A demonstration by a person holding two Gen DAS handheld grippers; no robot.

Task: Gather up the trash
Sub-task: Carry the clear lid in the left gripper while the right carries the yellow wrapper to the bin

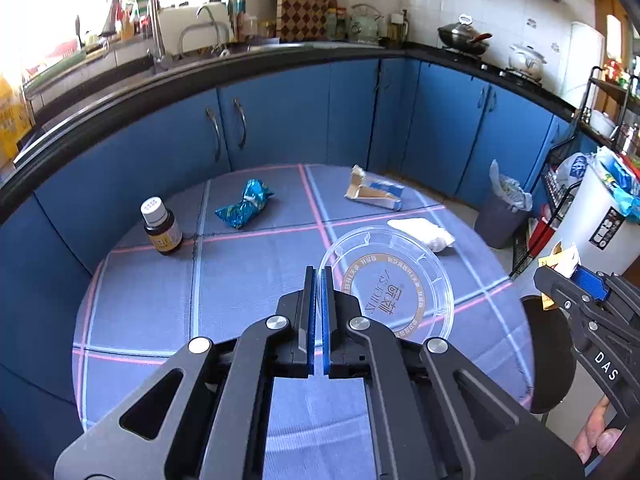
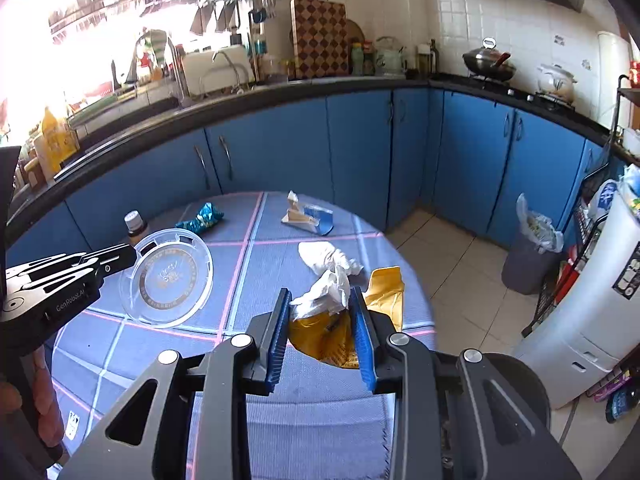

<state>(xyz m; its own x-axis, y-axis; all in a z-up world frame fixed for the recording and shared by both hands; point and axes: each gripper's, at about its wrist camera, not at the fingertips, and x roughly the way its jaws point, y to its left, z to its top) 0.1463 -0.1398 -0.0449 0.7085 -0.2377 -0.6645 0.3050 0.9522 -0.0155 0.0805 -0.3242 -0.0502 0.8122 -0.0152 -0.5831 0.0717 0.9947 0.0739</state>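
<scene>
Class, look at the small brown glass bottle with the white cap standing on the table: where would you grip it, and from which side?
Grip the small brown glass bottle across its round body, below the white cap, approaching level from the near side. It stands upright on the checked blue tablecloth with open space around it, and the crumpled blue snack wrapper lies apart, so a horizontal grip should hold.

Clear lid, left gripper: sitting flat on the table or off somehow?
Not flat: the clear plastic lid stands tilted up on edge, pinched at its rim by the left gripper, jaws shut.
</scene>
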